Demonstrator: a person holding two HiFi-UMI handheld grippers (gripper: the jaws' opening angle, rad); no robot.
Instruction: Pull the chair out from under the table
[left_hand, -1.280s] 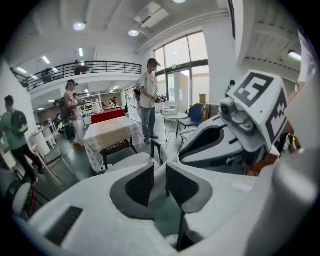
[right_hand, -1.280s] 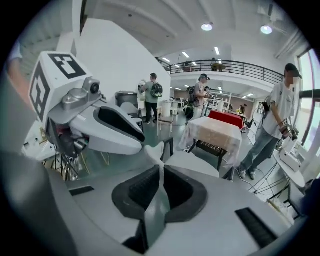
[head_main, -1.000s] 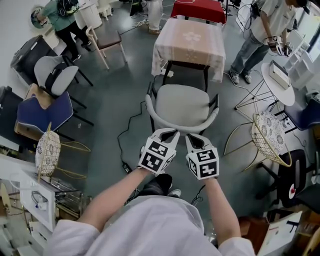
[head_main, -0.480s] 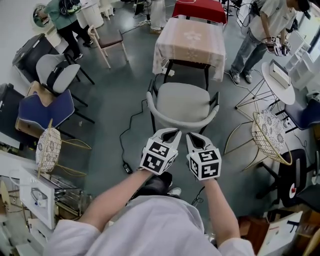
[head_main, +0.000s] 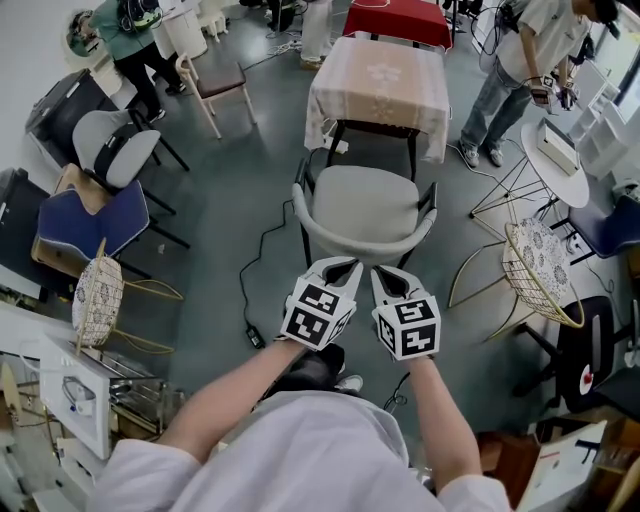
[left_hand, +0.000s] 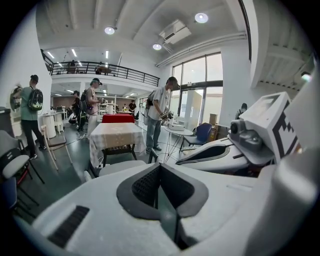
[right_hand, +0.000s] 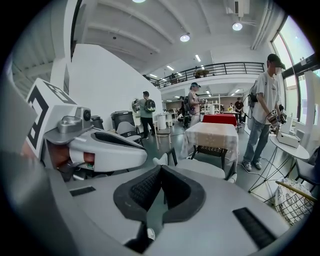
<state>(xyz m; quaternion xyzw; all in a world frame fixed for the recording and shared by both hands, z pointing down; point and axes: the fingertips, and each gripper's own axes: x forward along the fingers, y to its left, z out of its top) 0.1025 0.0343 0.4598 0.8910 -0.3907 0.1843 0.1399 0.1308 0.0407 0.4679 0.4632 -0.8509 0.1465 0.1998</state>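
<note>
The grey chair (head_main: 365, 205) with a curved back rail stands on the floor, drawn out in front of the small table (head_main: 378, 80) under a beige cloth. Both grippers hover side by side just short of the back rail. My left gripper (head_main: 338, 266) is shut with nothing between its pads. My right gripper (head_main: 388, 274) is shut and empty too. In the left gripper view the closed jaws (left_hand: 159, 192) point at the chair (left_hand: 117, 167) and table (left_hand: 117, 134). The right gripper view shows its closed jaws (right_hand: 161, 192), with the chair (right_hand: 200, 167) beyond them.
A wire chair with a patterned cushion (head_main: 535, 270) and a round white table (head_main: 555, 160) stand at right. A black cable (head_main: 255, 260) trails on the floor left of the chair. Blue (head_main: 85, 225) and grey (head_main: 110, 145) chairs are at left. People (head_main: 510, 70) stand at the back.
</note>
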